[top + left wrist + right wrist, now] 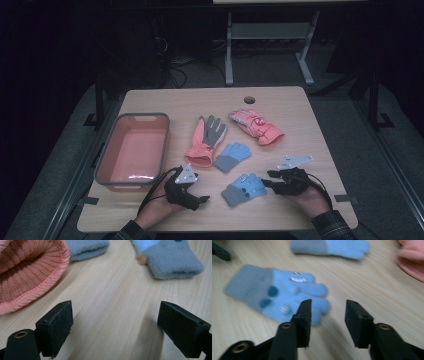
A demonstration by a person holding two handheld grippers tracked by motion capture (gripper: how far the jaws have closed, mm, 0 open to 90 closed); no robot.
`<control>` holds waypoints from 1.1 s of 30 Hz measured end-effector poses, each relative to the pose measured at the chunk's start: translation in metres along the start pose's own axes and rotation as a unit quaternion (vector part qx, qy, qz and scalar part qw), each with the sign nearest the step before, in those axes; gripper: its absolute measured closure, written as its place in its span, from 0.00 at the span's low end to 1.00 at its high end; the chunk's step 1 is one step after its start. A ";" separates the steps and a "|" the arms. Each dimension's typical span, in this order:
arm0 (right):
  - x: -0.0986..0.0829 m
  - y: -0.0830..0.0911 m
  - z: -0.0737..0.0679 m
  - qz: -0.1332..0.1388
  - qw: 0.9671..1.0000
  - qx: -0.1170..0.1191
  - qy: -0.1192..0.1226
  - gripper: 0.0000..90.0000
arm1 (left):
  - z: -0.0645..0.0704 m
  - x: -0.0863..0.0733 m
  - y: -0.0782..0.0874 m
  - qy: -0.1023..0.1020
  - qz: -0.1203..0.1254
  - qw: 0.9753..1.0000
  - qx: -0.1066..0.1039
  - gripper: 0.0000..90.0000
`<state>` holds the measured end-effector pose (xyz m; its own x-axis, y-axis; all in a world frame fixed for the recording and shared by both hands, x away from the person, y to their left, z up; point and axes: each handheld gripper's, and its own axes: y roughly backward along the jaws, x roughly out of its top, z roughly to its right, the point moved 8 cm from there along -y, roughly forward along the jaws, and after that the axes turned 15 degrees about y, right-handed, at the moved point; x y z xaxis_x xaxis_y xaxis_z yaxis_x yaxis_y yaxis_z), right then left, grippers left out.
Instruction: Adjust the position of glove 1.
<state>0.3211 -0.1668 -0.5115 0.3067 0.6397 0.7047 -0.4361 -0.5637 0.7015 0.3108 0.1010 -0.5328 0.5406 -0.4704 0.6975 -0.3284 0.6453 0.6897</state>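
Two small blue knit gloves lie on the wooden table: one (244, 188) near the front, the other (233, 156) just behind it. A coral glove with a grey palm (206, 140) and a pink padded glove (256, 126) lie farther back. My left gripper (202, 192) rests open on the table, left of the near blue glove's cuff (175, 262), with the coral cuff (27, 277) to its left and bare wood between its jaws. My right gripper (328, 315) is open, its jaws at the fingertips of the near blue glove (277, 292), holding nothing.
A grey-rimmed red basin (142, 115) stands at the table's left side with nothing visible in it. A round cable hole (249, 100) sits near the far edge. Bare table (310, 200) lies right of my right hand. Dark floor and a table frame lie beyond.
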 end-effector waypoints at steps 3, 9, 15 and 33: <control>-0.013 0.005 0.009 -0.003 1.000 -0.011 -0.010 0.46 | 0.000 0.000 0.000 -0.002 -0.001 1.000 0.000 0.14; -0.036 0.014 0.025 -0.003 0.999 -0.044 -0.029 0.26 | 0.000 0.000 0.000 -0.002 -0.001 1.000 0.000 0.14; -0.047 0.013 0.037 0.000 0.997 -0.066 -0.041 0.17 | 0.000 0.000 0.000 0.000 -0.001 1.000 0.000 0.14; -0.050 0.008 0.039 -0.006 0.997 -0.072 -0.040 0.13 | 0.007 0.011 0.006 0.017 -0.029 0.999 -0.013 0.15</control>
<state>0.3353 -0.2239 -0.5373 0.3766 0.5997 0.7061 -0.5470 -0.4712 0.6919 0.3090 0.0954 -0.5190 0.5848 -0.4862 0.6493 -0.2763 0.6331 0.7230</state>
